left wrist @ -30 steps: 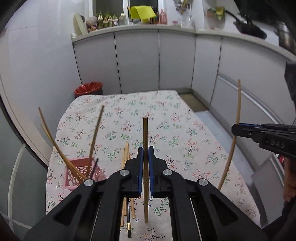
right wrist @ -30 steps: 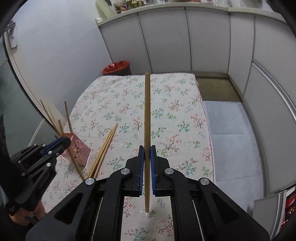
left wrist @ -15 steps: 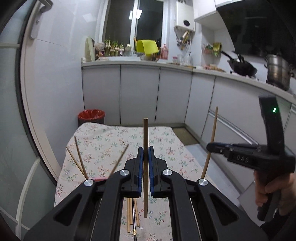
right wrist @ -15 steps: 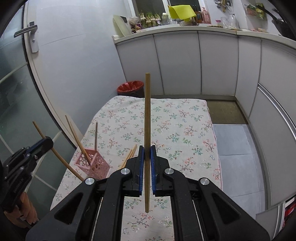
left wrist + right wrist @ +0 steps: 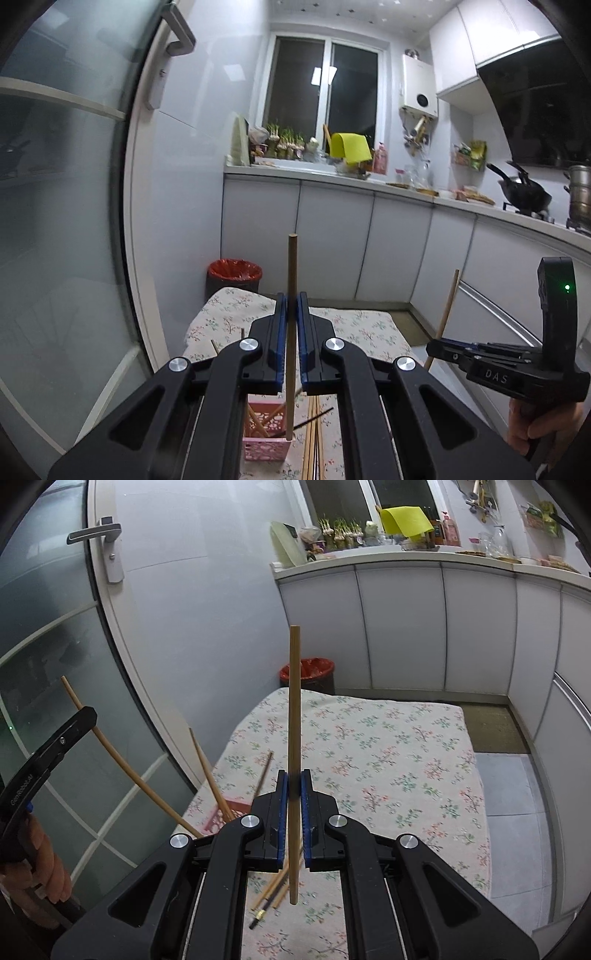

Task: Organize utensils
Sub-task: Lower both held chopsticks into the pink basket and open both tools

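- Left gripper (image 5: 291, 325): blue pads pressed on a wooden chopstick (image 5: 291, 314), pinching it about mid-length.
- That chopstick's long axis runs upright in the left wrist view, square to the fingers; blunt top end well above the pads, lower end below them, over the pink basket (image 5: 264, 443).
- From the right wrist view the same stick (image 5: 122, 764) leans: top end up and away to the left, lower end slanting down toward the basket (image 5: 229, 812).
- Pink basket sits just below and ahead of the left gripper on the floral cloth (image 5: 362, 328). Several chopsticks stand in it at a tilt, tips fanning outward; one dark stick (image 5: 312, 421) pokes out to the right.
- Right gripper (image 5: 294, 805): pads closed on a second wooden chopstick (image 5: 294, 716), gripped below its middle.
- Second stick's axis is upright too, crossing the fingers; long part points up, short lower end hangs free above the cloth (image 5: 388, 760), not touching.
- In the left wrist view the right gripper (image 5: 434, 349) is off to the right, its stick (image 5: 447, 310) tilted slightly, top end right.
- Loose chopsticks (image 5: 275, 886) lie flat on the cloth under the right gripper, beside the basket, long axes running roughly away from the camera; one dark with a gold-banded near end.
- Red-lined bin (image 5: 308, 670) stands past the cloth's far edge.
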